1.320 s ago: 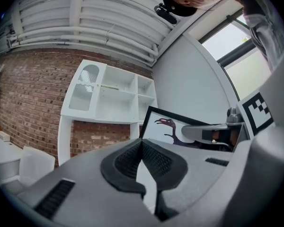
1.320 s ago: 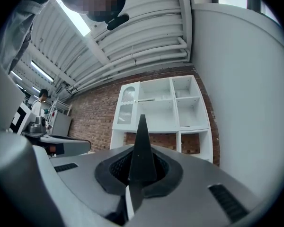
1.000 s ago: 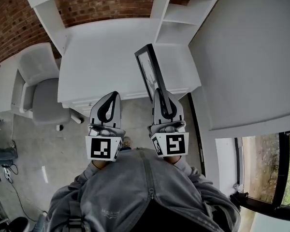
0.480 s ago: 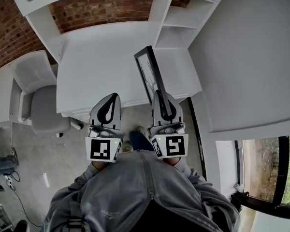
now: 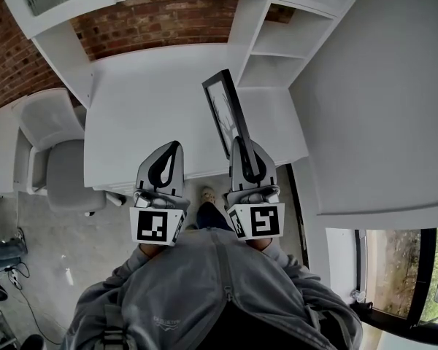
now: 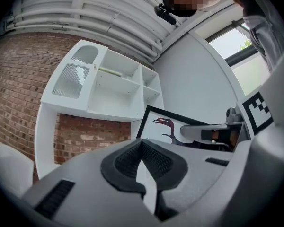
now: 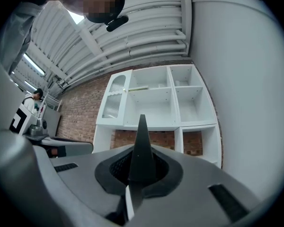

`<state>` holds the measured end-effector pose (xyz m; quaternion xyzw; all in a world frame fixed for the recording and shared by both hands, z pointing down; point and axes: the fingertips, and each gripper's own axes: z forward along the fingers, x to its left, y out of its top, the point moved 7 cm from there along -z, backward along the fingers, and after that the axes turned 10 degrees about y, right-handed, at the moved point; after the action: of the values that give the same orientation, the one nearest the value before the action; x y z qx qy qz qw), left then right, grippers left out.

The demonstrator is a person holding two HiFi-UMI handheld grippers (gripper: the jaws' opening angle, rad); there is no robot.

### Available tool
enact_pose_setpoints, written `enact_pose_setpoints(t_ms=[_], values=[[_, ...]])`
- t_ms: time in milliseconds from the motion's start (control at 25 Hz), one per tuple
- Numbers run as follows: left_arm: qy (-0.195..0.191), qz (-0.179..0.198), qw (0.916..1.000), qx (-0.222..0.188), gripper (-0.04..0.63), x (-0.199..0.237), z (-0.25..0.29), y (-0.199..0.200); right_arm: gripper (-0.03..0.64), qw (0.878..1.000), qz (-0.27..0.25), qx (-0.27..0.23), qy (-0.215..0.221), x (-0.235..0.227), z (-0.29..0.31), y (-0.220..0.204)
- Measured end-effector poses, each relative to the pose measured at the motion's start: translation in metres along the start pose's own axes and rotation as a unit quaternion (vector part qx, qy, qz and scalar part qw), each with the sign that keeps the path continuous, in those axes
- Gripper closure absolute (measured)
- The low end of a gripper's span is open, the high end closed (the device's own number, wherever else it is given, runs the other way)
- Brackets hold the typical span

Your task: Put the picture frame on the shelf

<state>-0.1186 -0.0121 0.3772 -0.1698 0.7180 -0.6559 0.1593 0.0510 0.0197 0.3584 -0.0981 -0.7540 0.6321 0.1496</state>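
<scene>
Picture frame (image 5: 223, 111) clamped edge-on by its near rim in right gripper (image 5: 241, 143), upright above counter (image 5: 150, 108), shelf (image 5: 274, 48) at one o'clock, left gripper (image 5: 173, 146) closed on nothing; likely to pivot in so thin a pinch, or clip the shelf going in.

The picture frame (image 5: 225, 114) has a black border around a white sheet. On the sheet is a dark bird figure (image 6: 166, 125), its head seemingly dark red, though it shows small. The tabletop (image 5: 146, 100) is plain white, as is the shelf (image 5: 274, 49) beside it. Behind the tabletop the wall (image 5: 153, 17) is red-brown brick with pale mortar lines. Left of the tabletop the chair (image 5: 62, 162) is light grey. The left gripper (image 5: 174, 146) and right gripper (image 5: 241, 141) are grey with black pads, each bearing black-and-white square markers.
</scene>
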Motion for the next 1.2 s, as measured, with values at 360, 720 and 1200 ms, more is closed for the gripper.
enact_pose_setpoints(t_ms=[360, 720, 1200], values=[[0.009, -0.004, 1.0, -0.001, 0.589, 0.009, 0.062, -0.005, 0.584, 1.0, 0.0, 0.0, 0.015, -0.038, 0.052, -0.009], [0.028, -0.002, 0.9996, -0.002, 0.589, 0.011, 0.125, -0.006, 0.584, 0.999, 0.0, -0.007, 0.036, -0.083, 0.102, -0.014], [0.064, -0.019, 0.9975, -0.026, 0.589, -0.003, 0.183, -0.006, 0.584, 0.996, 0.005, -0.028, 0.079, -0.131, 0.141, -0.021]])
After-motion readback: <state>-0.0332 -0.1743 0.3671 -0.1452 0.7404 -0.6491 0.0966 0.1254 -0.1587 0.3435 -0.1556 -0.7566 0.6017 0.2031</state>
